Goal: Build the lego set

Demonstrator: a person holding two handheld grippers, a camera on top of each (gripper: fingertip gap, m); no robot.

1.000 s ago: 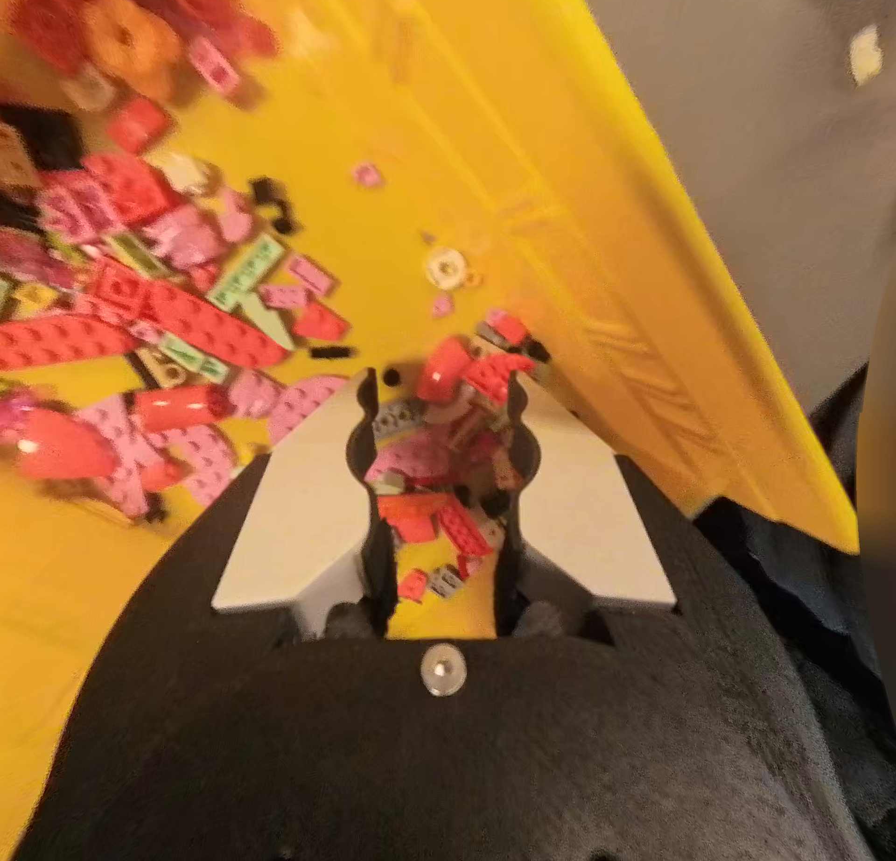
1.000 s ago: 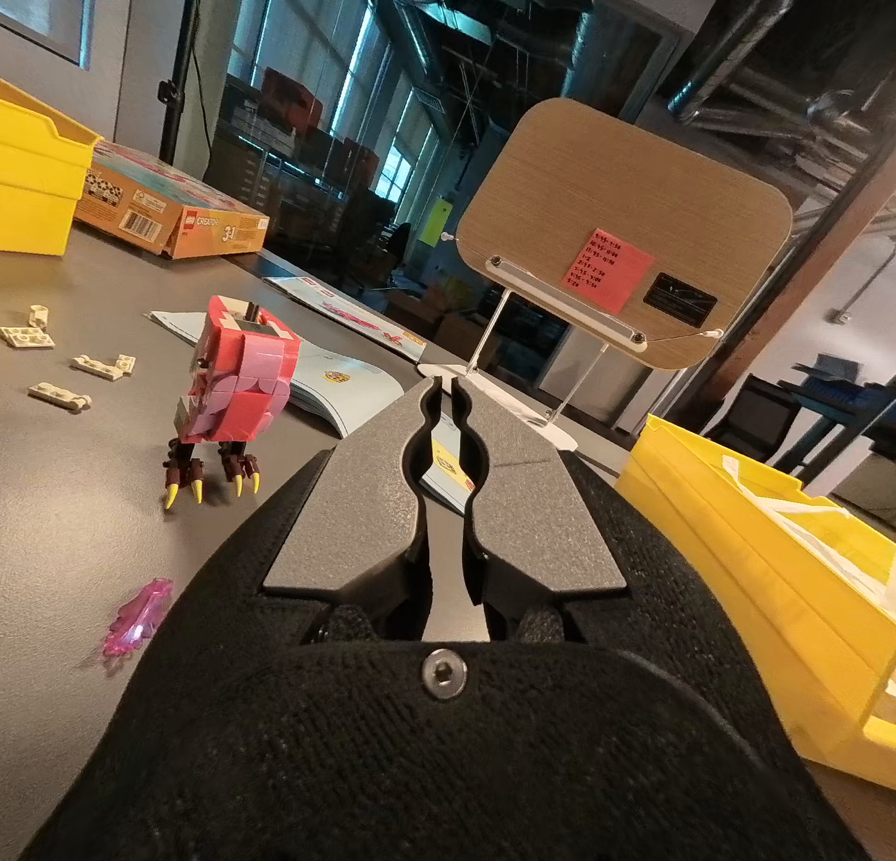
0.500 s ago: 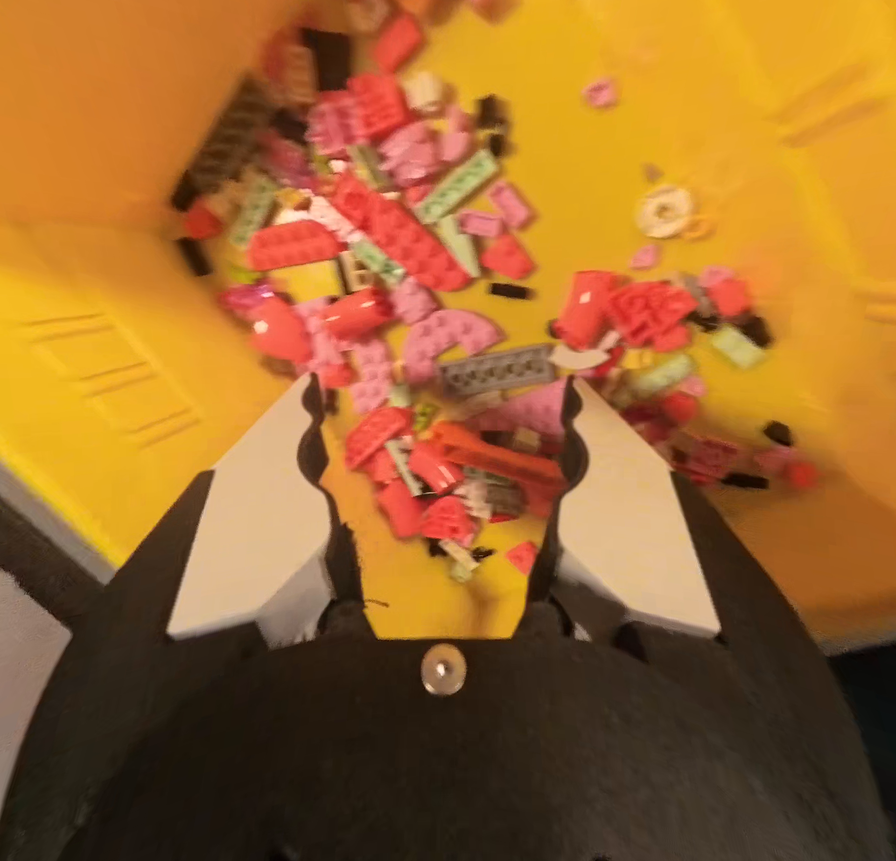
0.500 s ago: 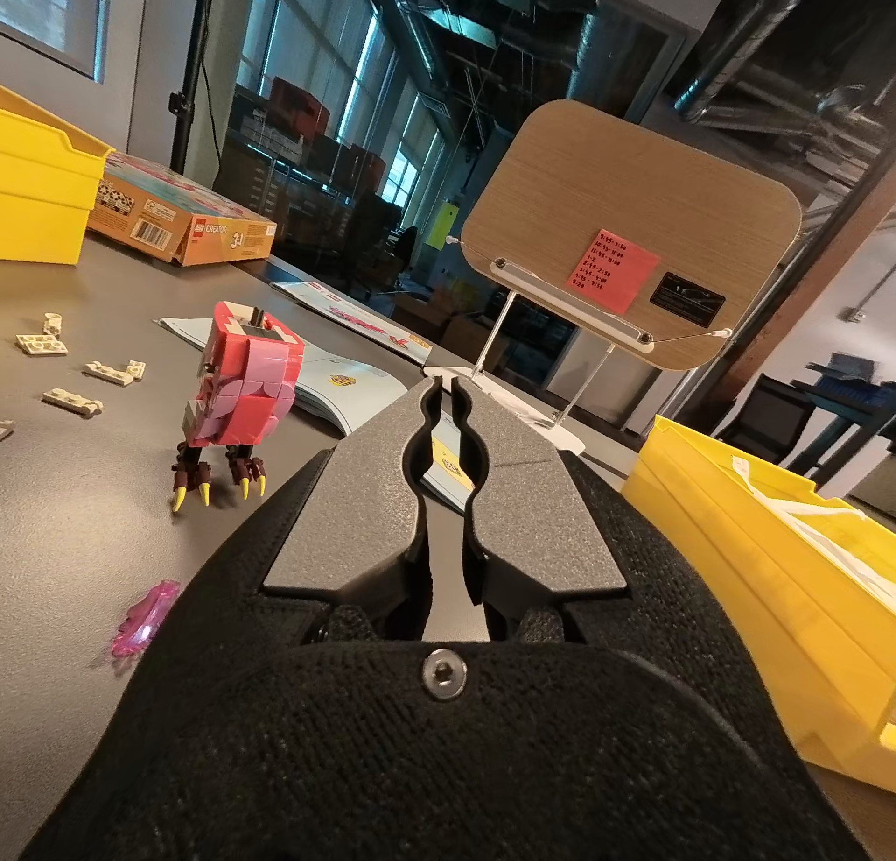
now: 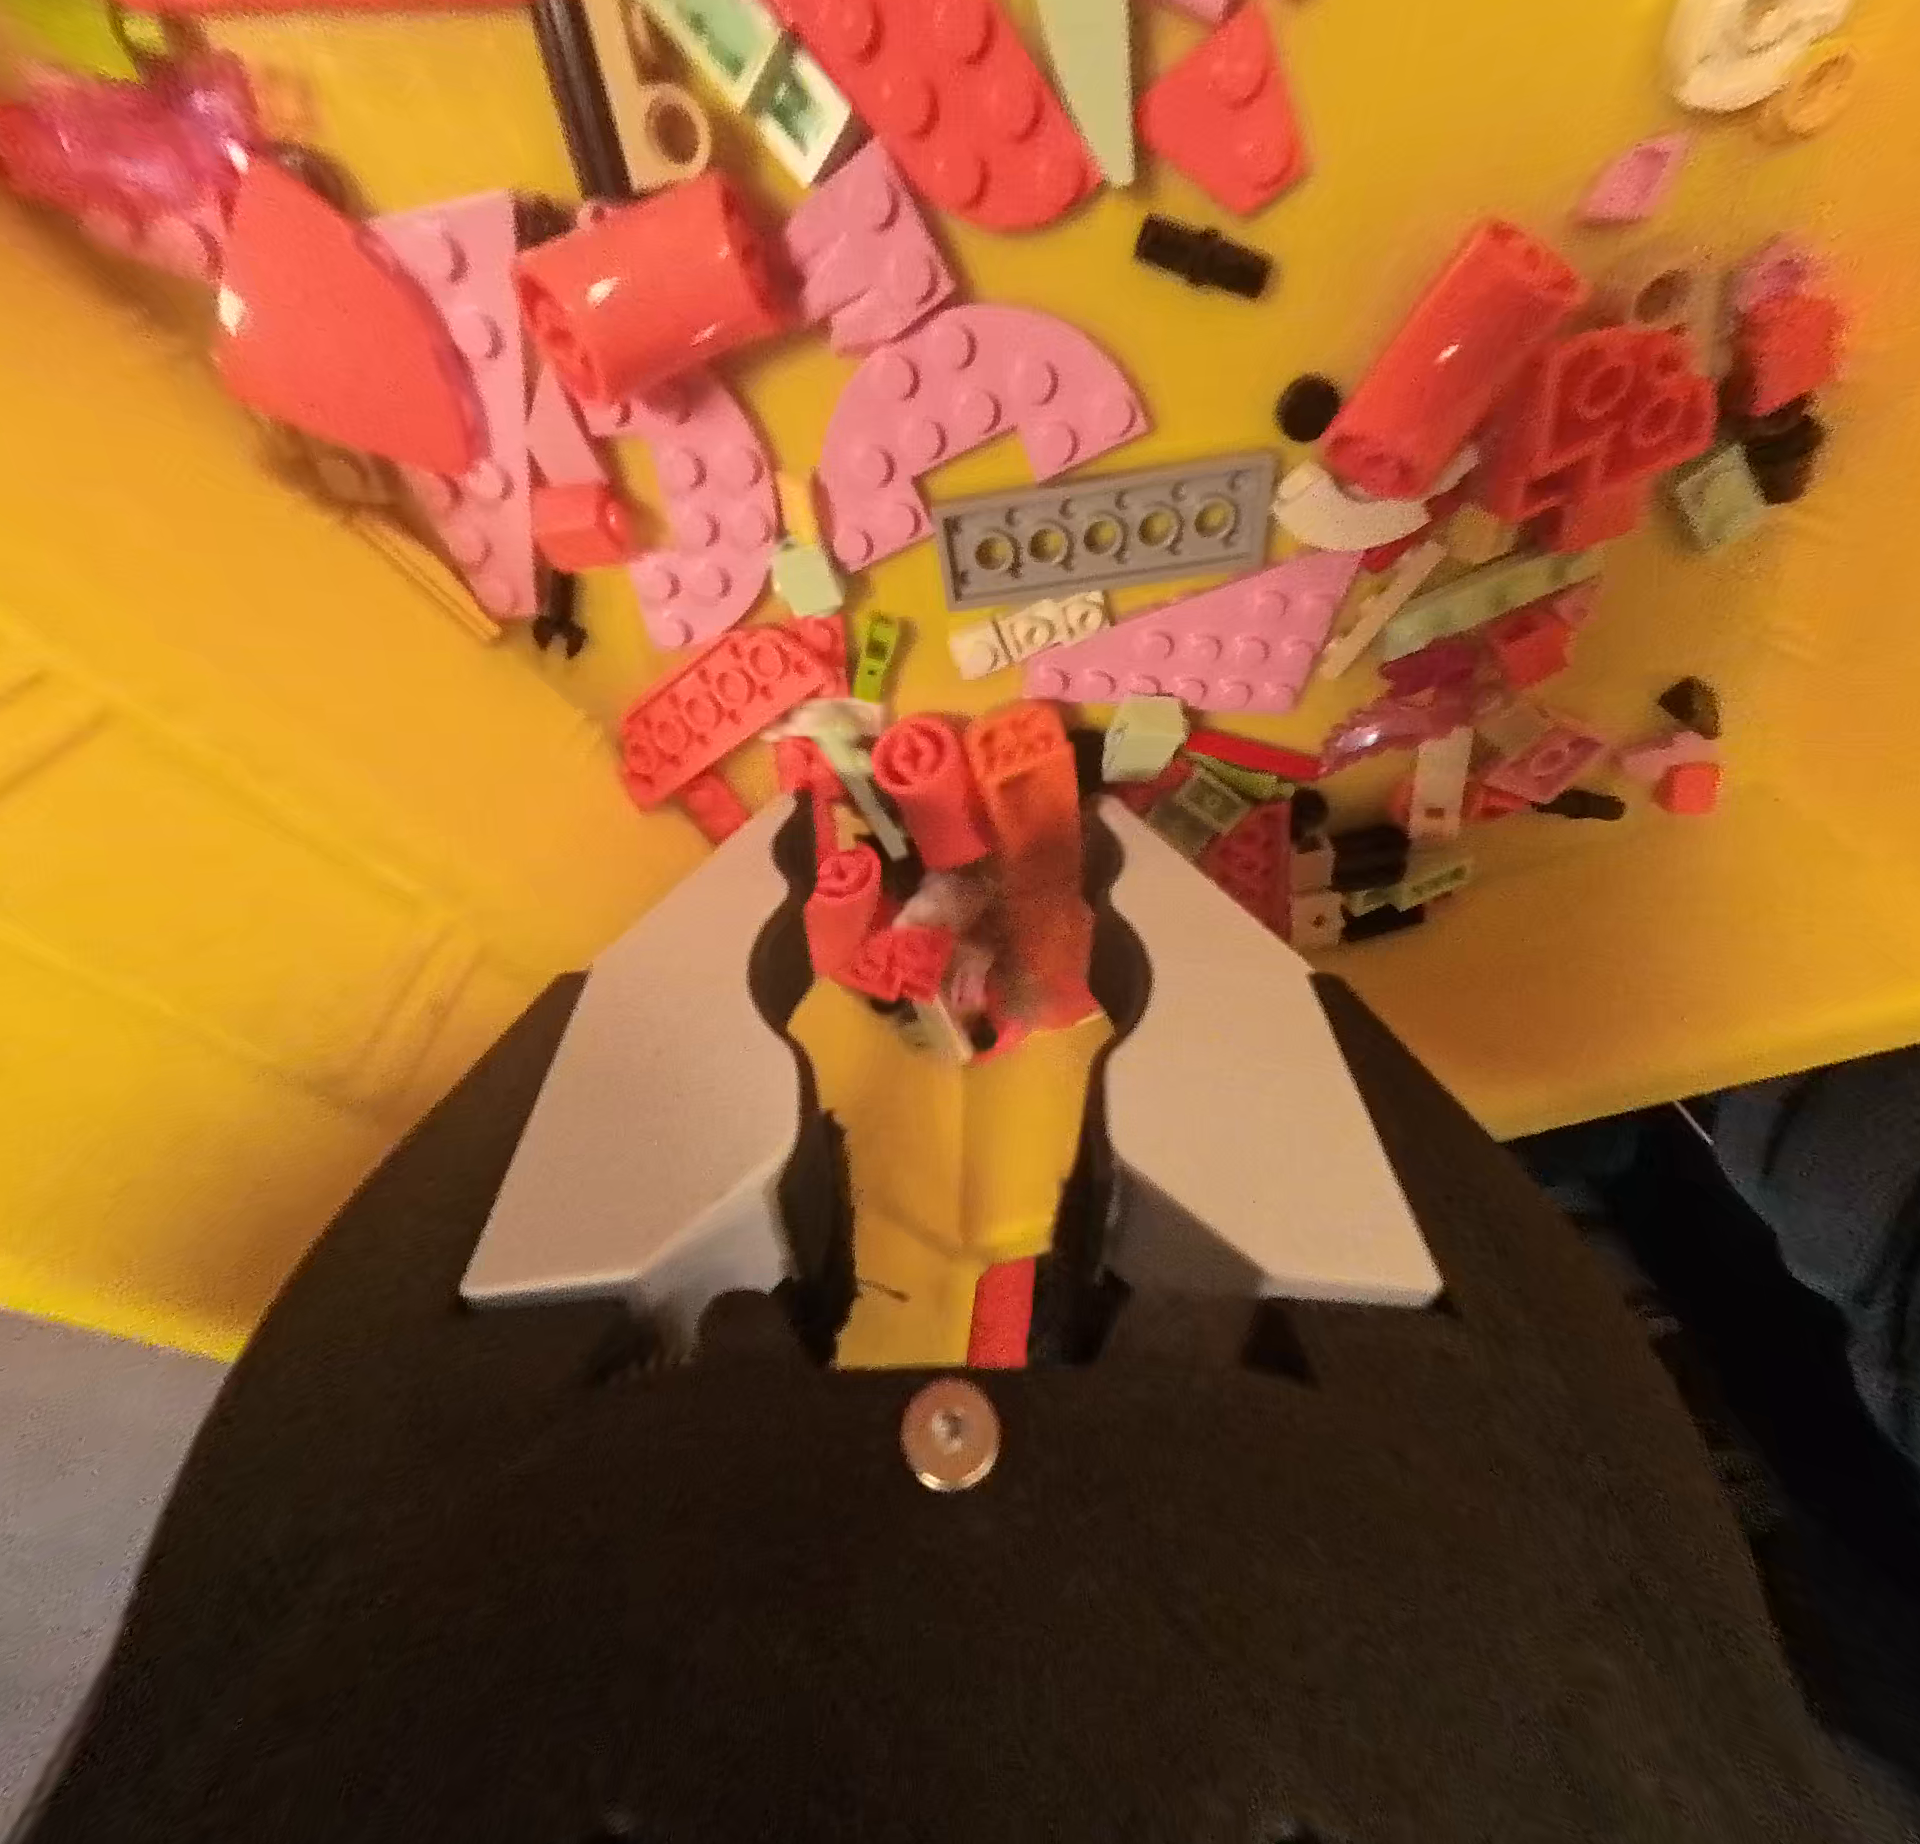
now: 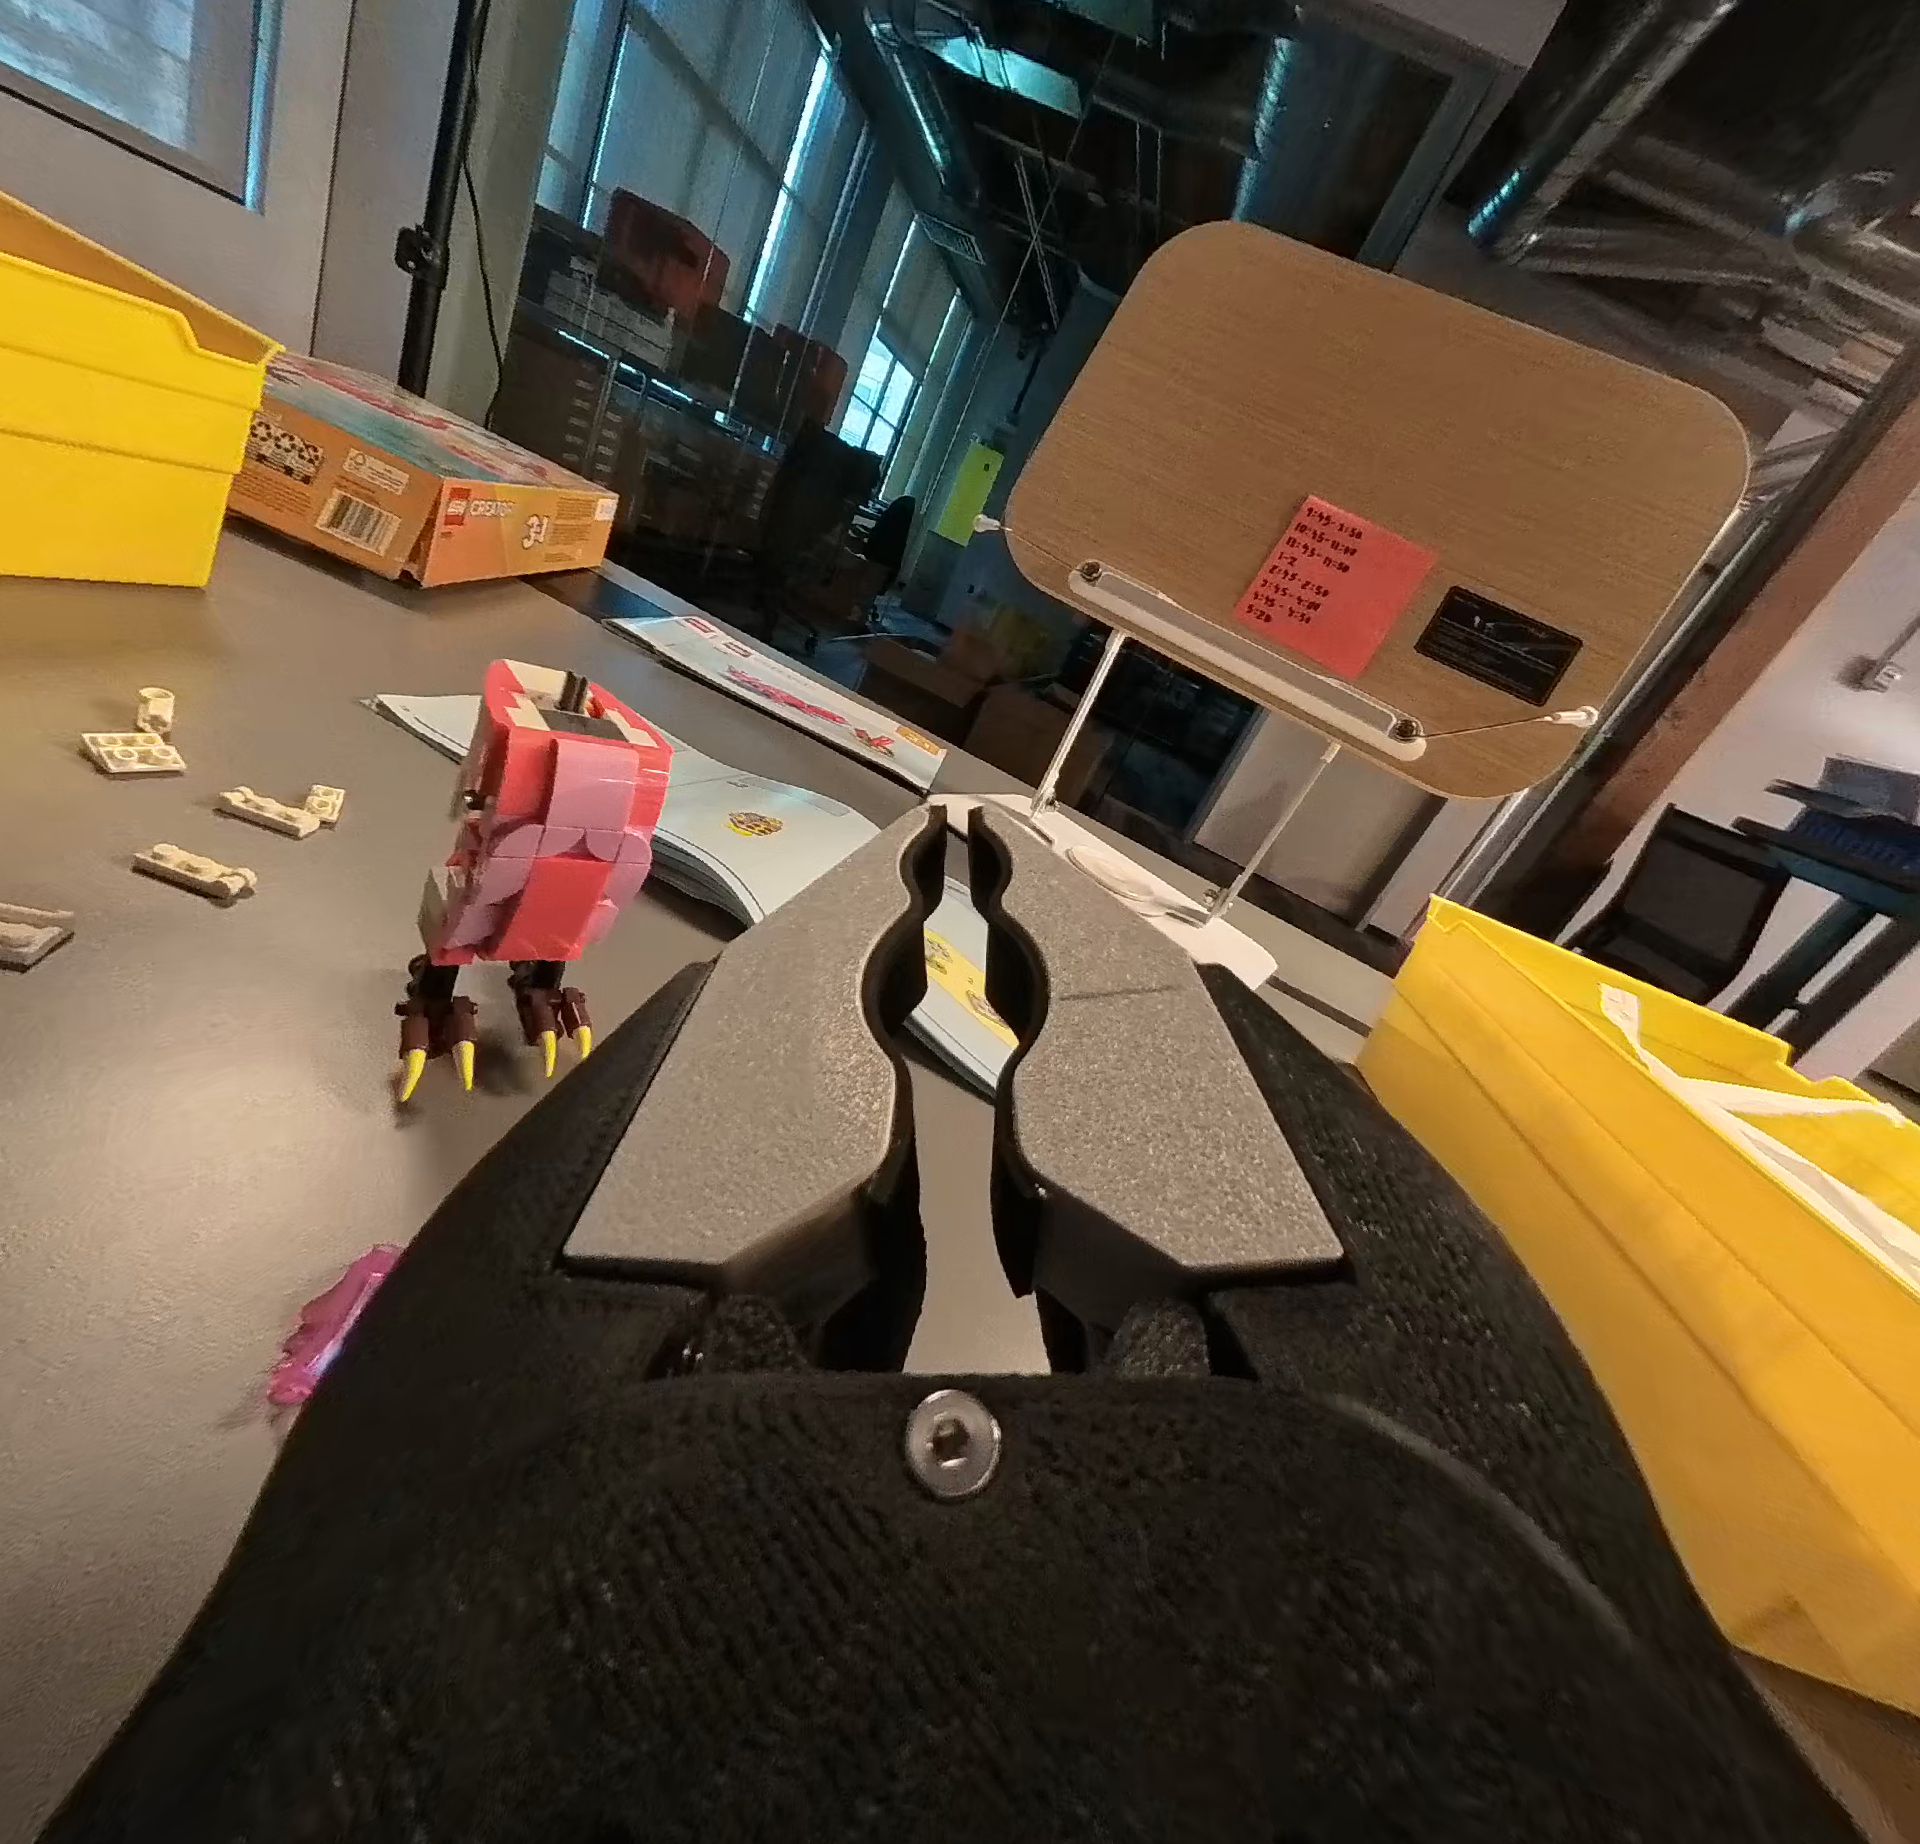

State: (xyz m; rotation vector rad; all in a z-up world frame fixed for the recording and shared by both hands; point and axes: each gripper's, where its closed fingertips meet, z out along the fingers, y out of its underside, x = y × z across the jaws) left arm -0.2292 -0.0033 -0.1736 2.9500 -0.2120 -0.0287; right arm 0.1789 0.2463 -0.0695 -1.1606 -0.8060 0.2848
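Yellow bin point(image 5: 260, 859) of bricks, left tongs point(image 5: 945, 828) apart over red pieces point(image 5: 925, 797), right tongs point(image 6: 956, 828) together above grey table point(image 6: 208, 1119)

Blurred bricks point(image 5: 966, 859) between fingertips

Plastic, wood, paper and knit cloth on a matt grey table.
Glossy plastic bricks point(image 5: 644, 298) lie in a smooth yellow plastic bin point(image 5: 260, 859). Gripper fingers point(image 6: 769, 1088) are grainy matt grey plastic, in black knit cloth point(image 6: 935, 1638) with a metal screw point(image 6: 953, 1444). Wood-grain board point(image 6: 1371, 506) carries a paper note point(image 6: 1335, 584); cardboard box point(image 6: 416, 506); shiny brick figure point(image 6: 551, 828).
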